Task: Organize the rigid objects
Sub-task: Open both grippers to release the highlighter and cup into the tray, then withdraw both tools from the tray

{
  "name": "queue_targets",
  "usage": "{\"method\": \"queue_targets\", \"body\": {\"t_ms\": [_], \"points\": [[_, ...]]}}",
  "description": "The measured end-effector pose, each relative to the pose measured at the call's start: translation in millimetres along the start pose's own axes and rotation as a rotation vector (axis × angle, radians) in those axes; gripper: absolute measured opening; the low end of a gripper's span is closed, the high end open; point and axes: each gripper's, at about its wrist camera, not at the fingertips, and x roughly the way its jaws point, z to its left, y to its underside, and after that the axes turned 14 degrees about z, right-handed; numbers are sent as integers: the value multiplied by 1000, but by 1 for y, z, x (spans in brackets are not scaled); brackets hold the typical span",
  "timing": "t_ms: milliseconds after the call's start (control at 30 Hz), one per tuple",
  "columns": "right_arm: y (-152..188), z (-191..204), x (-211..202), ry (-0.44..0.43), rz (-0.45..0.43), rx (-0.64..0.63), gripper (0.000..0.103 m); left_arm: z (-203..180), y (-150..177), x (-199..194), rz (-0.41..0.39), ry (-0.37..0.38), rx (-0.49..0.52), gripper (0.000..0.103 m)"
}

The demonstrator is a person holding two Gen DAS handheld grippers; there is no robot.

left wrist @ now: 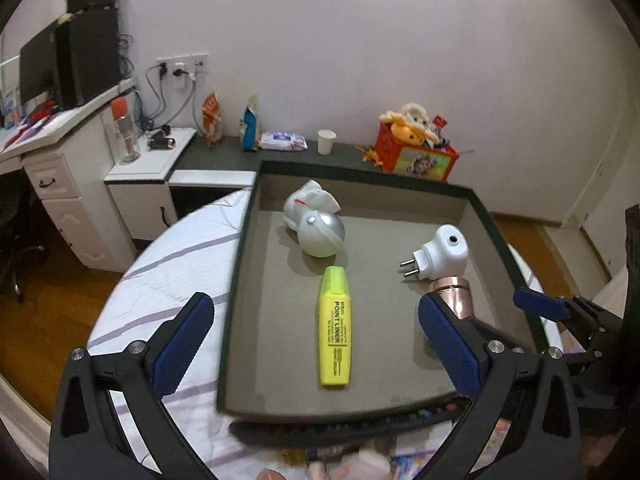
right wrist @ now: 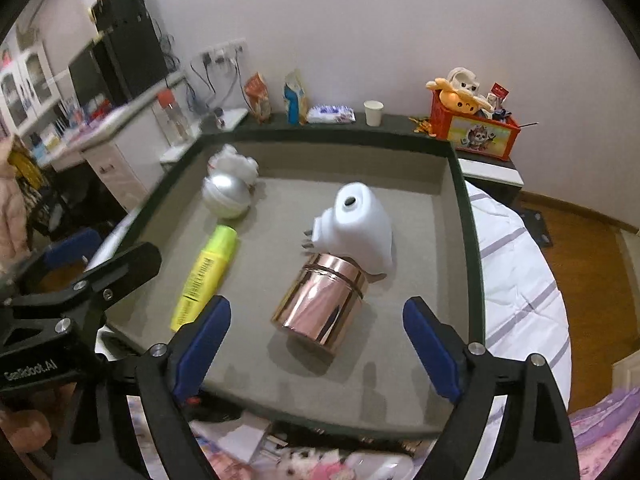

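Note:
A dark-rimmed tray [left wrist: 404, 182] [right wrist: 464, 216] with a grey floor lies on the bed. In it lie a yellow highlighter [left wrist: 335, 328] [right wrist: 206, 276], a white and silver astronaut figure [left wrist: 316, 222] [right wrist: 230, 188], a white plug-in device [left wrist: 440, 254] [right wrist: 356, 232] and a rose-gold tin [left wrist: 452, 296] [right wrist: 320, 304] on its side. My left gripper [left wrist: 316, 328] is open and empty, above the highlighter at the tray's near left. My right gripper [right wrist: 316, 336] is open and empty, its fingers on either side of the tin, hovering above the tray's near edge.
A dark remote [left wrist: 344, 426] lies under the tray's near edge, with toys and packets on the bed in front. Behind the tray, a ledge holds a paper cup [left wrist: 326, 141], snack bags and a red toy box [left wrist: 416, 152]. A white desk [left wrist: 60, 160] stands at left.

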Motion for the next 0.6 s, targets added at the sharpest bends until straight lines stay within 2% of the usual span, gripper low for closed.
{"method": "queue_targets", "body": {"t_ms": [300, 600], "points": [[40, -3, -62, -23, -119, 53, 90, 12, 42, -60, -63, 6, -24, 103], [101, -3, -103, -26, -164, 93, 90, 18, 100, -86, -48, 7, -47, 103]]}}
